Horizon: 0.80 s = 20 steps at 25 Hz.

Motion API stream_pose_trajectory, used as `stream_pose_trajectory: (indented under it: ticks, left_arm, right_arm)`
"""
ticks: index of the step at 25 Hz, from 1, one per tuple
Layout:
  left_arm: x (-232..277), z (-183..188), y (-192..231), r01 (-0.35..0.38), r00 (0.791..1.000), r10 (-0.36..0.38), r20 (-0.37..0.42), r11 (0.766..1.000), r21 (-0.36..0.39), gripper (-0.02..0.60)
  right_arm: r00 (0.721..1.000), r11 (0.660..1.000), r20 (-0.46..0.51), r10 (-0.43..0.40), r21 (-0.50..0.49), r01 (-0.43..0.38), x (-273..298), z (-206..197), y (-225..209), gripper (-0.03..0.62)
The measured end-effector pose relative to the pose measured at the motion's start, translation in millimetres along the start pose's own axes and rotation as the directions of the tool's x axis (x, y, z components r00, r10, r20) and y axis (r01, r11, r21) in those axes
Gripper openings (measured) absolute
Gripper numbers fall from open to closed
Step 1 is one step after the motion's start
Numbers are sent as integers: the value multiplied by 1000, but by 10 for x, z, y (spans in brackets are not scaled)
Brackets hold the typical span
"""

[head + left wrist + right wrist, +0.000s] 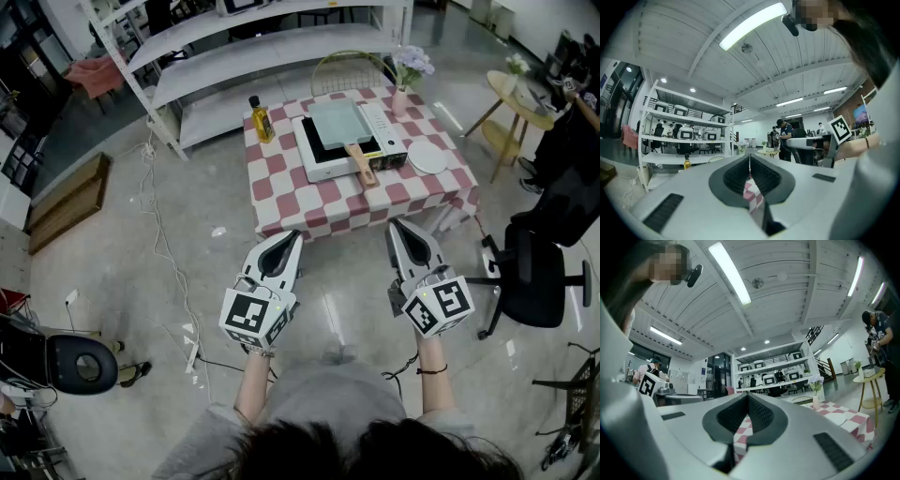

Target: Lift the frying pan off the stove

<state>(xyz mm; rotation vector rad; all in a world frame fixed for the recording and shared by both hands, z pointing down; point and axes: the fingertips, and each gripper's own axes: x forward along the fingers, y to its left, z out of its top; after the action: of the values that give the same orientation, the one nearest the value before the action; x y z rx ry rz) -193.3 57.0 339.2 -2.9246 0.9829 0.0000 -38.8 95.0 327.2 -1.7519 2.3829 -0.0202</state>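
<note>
empty frying pan [339,125] rests on the stove [317,170]; left gripper [296,236] and right gripper [395,225] both closed, empty.

No legible text or labels.

In the head view, a square pale-green frying pan with a wooden handle [339,124] covers most of the white tabletop stove [311,169], hiding its cooking surface. The marks on its control strip are too small to read, as is the label on the yellow oil bottle [262,120]. The red-and-white checked tablecloth [281,192] hides the table's legs. A person in dark clothes [567,141] is cut off by the right edge, and the white metal shelving [272,56] by the top edge. In its own view, the white-bodied left gripper [750,157] blocks the lower half, so only a sliver of checked cloth shows below its meeting jaws. The right gripper [748,395] likewise blocks its view's lower half, hiding most of the table.
</note>
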Motion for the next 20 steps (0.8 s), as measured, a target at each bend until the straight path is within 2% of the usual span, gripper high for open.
stream_pose_trajectory:
  ticks: [15, 20]
  left_arm:
    - [196, -33, -42, -4, 1000, 4, -5, 1000, -15, 29]
    - [322, -44, -156, -11, 1000, 11, -7, 1000, -21, 29]
  right_arm:
    - [1000, 1000, -9, -5, 27, 5, 12, -27, -226, 21]
    - [1000, 999, -11, 27, 41, -27, -10, -39, -347, 21]
